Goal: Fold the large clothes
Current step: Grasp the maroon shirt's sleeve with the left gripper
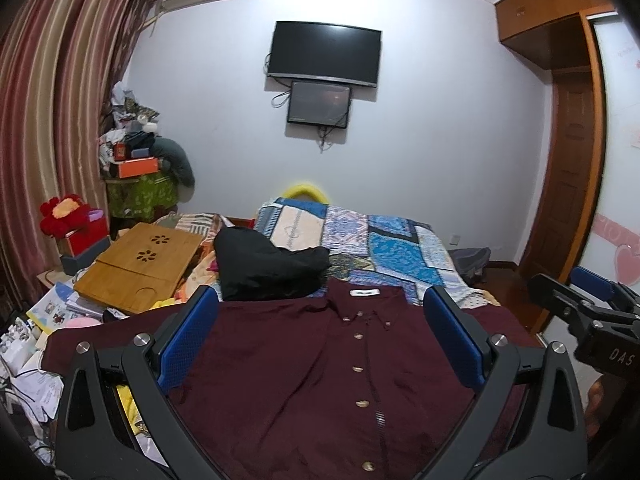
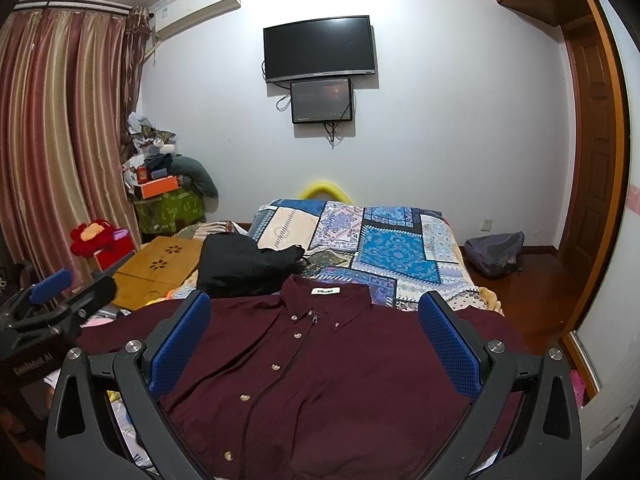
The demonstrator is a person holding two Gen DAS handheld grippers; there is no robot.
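Observation:
A dark maroon button-up shirt lies flat on the bed, front side up, collar away from me, sleeves spread to both sides. My left gripper hovers above its chest, open, blue pads wide apart with nothing between them. The same shirt fills the lower half of the right wrist view, and my right gripper hangs open over it, empty. The right gripper shows at the right edge of the left wrist view; the left gripper shows at the left edge of the right wrist view.
A black garment lies bunched just beyond the collar on a blue patchwork quilt. A bamboo lap tray, papers and clutter crowd the bed's left side. A grey backpack sits on the floor at right by a wooden wardrobe.

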